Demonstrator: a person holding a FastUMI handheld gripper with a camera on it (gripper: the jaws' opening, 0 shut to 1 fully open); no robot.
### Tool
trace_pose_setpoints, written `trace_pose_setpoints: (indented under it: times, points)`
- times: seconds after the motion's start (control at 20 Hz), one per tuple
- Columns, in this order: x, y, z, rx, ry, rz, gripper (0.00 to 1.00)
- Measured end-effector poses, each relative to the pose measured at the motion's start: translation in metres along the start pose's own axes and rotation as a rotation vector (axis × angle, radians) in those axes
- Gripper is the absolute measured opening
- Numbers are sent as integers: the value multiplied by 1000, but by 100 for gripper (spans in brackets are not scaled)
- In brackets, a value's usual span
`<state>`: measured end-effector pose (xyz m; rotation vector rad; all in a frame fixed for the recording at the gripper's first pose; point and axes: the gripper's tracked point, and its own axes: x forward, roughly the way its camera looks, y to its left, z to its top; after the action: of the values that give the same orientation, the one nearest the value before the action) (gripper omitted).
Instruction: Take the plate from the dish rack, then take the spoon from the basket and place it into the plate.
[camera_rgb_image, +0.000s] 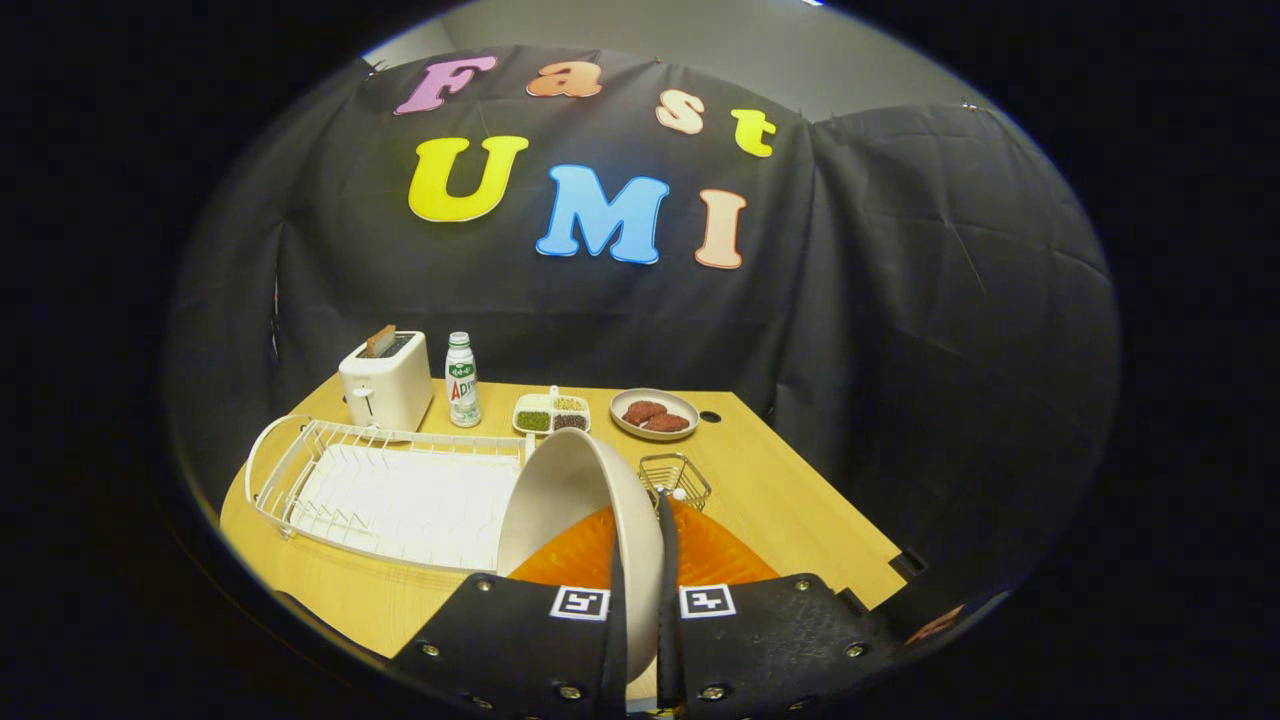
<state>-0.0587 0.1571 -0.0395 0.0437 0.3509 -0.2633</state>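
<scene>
Your gripper (641, 600) clenches the plate (575, 505) by its rim, tilted above an orange mat (720, 555); the dish rack (390, 490) sits beside it on the desk (790, 500). The basket (675, 478) stands just beyond the fingers.

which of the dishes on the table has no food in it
The beige plate, held on edge between the gripper fingers, is bare. The small round plate carries brown patties, and the divided tray holds beans.
</scene>
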Motion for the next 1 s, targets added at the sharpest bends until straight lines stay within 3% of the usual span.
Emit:
trace_pose_setpoints:
  times: [0.45,0.8,1.0]
  points:
    - [3,-27,-63,78,122,-3,11]
    - [10,-11,-115,89,222,32,11]
    - [10,3,-126,181,242,65,11]
